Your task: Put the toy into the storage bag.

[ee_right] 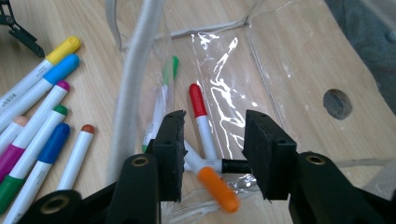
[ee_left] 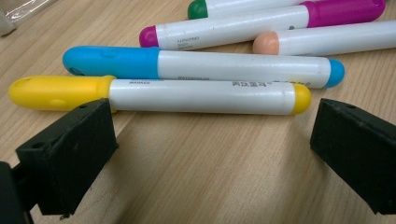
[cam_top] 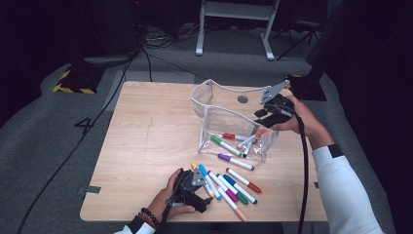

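In pouch [cam_top: 229, 114]: 5 markers [cam_top: 225, 145]; on table [cam_top: 146, 141]: 8 more.

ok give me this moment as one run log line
right hand-held gripper: open over clear pouch, orange marker below | left hand-held gripper: open, at yellow marker | loose markers on table

Wooden table [cam_top: 146, 141], grey carpet [cam_top: 44, 131], floor cables [cam_top: 160, 39], perhaps a stand [cam_top: 236, 12]
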Available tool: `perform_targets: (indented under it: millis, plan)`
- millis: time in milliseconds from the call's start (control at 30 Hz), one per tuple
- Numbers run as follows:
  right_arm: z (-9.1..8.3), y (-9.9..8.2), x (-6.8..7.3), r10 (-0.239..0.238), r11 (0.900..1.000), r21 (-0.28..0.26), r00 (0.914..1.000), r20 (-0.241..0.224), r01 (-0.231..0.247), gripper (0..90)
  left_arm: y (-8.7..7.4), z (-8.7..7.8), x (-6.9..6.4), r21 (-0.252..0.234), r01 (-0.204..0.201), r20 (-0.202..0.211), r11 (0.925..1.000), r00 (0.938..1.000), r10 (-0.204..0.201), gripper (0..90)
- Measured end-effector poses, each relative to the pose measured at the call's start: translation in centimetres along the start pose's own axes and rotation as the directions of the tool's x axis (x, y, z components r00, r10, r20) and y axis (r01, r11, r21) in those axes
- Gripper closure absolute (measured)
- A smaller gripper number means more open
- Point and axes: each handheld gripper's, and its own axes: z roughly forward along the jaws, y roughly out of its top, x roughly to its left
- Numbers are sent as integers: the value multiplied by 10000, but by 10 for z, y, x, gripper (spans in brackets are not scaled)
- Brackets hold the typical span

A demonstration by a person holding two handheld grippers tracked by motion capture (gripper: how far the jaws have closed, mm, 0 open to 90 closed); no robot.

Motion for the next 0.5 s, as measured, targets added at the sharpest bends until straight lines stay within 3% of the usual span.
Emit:
perform_targets:
  millis: [133,267,500]
  plan:
    - [-13,-3,-2,258,9994,-241,9980,580,-245,509,0,0,0,4,-3,2,10000,10000,3,5]
    - [-35,-6,0,545,9940,-1001,9930,1046,-440,474,0,0,0,3,0,0,10000,10000,0,5]
    - [-80,-19,17,983,9658,-2530,9834,1527,-573,461,0,0,0,4,-6,-1,10000,10000,6,5]
